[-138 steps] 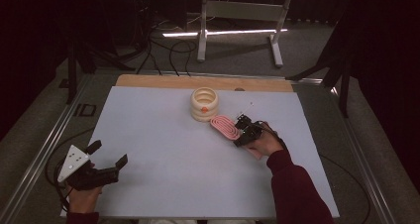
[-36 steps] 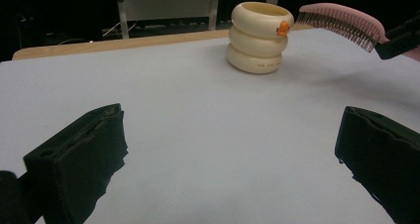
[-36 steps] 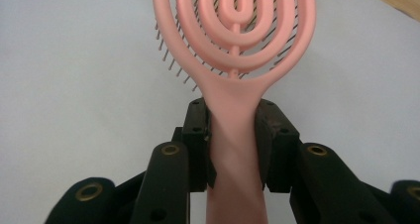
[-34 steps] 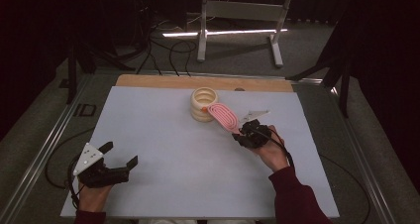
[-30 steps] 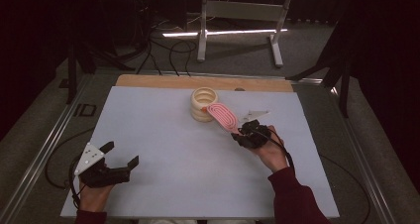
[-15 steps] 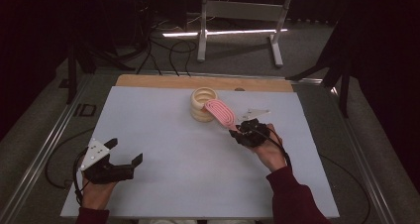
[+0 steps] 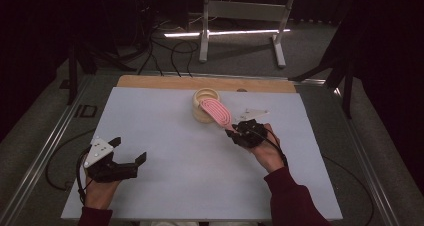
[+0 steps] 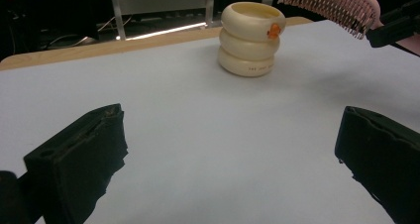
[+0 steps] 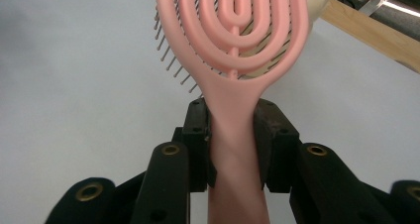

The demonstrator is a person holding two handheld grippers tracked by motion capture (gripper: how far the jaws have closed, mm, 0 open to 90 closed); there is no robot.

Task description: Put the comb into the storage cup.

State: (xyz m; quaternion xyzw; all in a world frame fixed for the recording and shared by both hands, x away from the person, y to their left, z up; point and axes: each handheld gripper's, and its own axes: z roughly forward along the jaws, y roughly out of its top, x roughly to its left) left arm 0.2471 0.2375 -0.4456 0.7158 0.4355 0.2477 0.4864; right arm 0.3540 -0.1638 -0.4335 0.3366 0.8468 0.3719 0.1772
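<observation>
A pink hairbrush point(image 7: 216, 111) hangs tilted above the table, bristles down. Its head reaches over the rim of a cream ribbed container point(image 7: 201, 106). My right gripper point(image 7: 234, 132) is shut on the brush's handle; in the right gripper view the pads point(image 9: 198, 135) press on both sides of the handle point(image 9: 233, 140). The left gripper point(image 7: 129, 155) rests open near the table's front left with nothing between its jaws. In the left gripper view the container point(image 8: 251, 40) stands ahead, with the brush head point(image 8: 329, 3) at its upper right.
A white board point(image 7: 175, 186) covers the table, with a wooden strip point(image 7: 150, 81) along its far edge. Metal rails run down both sides. A stand point(image 7: 240, 16) and cables lie on the floor beyond the table.
The brush, earlier lying on the table right of the container, has been lifted and swung left until its head is over the container's rim. The left hand shifted slightly right.
</observation>
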